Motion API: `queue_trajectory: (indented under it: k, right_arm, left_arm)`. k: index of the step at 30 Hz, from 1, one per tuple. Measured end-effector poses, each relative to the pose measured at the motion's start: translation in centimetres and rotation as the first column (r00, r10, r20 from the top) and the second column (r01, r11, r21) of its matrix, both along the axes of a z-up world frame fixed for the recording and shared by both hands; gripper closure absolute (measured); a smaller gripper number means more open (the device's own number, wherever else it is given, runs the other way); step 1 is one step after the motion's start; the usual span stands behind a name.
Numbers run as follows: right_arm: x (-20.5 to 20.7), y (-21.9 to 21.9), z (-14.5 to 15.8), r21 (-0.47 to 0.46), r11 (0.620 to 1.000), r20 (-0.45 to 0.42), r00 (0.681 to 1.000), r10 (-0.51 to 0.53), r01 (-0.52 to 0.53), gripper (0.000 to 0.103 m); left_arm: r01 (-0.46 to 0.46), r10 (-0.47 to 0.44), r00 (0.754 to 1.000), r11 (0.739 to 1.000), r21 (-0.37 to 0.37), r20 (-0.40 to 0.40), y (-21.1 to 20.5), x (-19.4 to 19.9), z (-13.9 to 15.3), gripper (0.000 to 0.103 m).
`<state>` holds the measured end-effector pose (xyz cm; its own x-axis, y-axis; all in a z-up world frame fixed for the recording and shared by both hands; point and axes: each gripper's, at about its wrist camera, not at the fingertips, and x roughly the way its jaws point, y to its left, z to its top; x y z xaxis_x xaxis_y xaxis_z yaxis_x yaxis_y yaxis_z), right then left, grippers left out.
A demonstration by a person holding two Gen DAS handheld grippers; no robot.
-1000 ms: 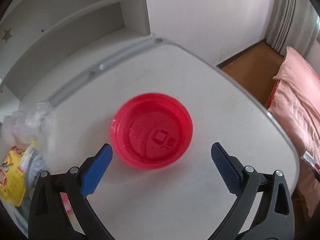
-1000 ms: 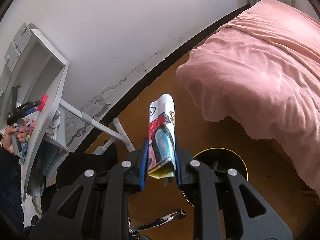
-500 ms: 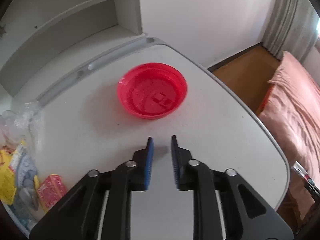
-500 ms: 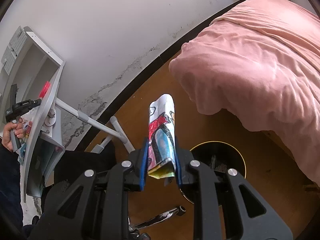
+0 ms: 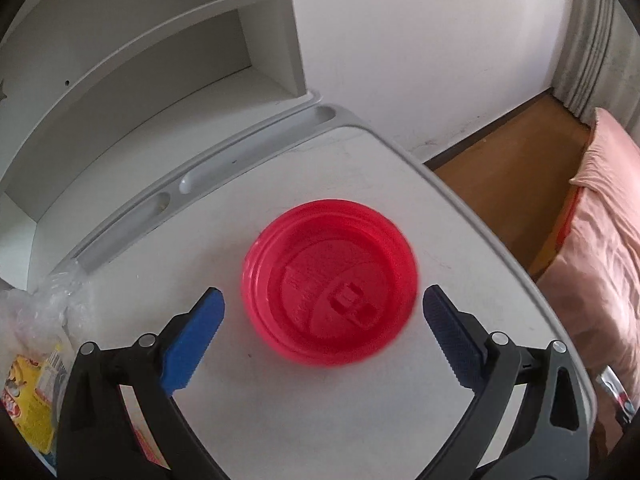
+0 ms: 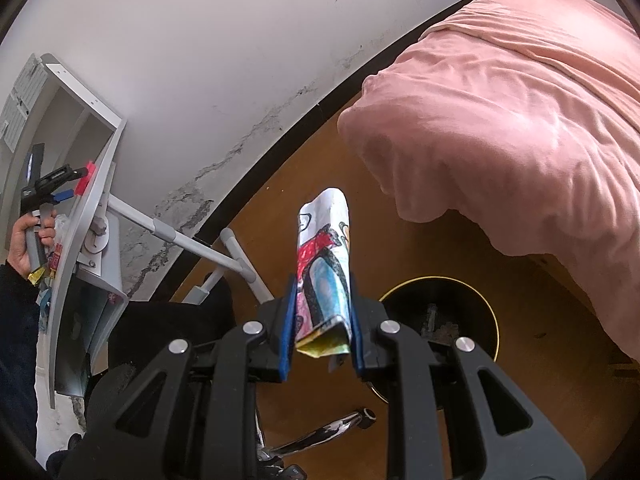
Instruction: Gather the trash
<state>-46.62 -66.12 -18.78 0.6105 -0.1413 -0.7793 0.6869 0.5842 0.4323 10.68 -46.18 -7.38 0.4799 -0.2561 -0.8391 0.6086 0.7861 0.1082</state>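
A red plastic cup lid [image 5: 330, 282] lies upside down on the white desk [image 5: 360, 168]. My left gripper [image 5: 322, 312] is open, its blue pads on either side of the lid, just above the desk. My right gripper [image 6: 322, 300] is shut on a colourful printed wrapper [image 6: 324, 264] and holds it out over the wooden floor. A black round trash bin [image 6: 444, 320] with a yellow rim stands on the floor just right of and below the wrapper. The left gripper and lid also show small at the far left of the right wrist view [image 6: 60, 188].
Clear plastic and yellow and red wrappers [image 5: 32, 368] lie at the desk's left edge. White shelves [image 5: 140, 60] stand behind the desk. A bed with a pink cover [image 6: 520, 120] is to the right. Desk legs [image 6: 192, 244] and a black chair [image 6: 160, 344] are near.
My left gripper, shut and back from the lid half a second ago, has opened and moved forward around it. My right gripper has shifted slightly, bringing the bin closer.
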Motion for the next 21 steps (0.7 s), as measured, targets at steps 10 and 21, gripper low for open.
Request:
queue_trajectory:
  k: [10,21]
  right_arm:
    - [-2.3,0.0,-3.4,0.029,0.999,-0.066,0.998,-0.022,0.024,0.081]
    - [-7.6,0.0,-9.3,0.074,0.992,-0.2,0.976,-0.086,0.103,0.081]
  left_arm:
    - [0.107,-0.108,0.994,0.992,-0.06,-0.019,-1.5,-5.9,0.4,0.027]
    - [0.6,-0.61,0.786,0.792,-0.112,-0.098,-11.0,-33.8,-0.9,0.027]
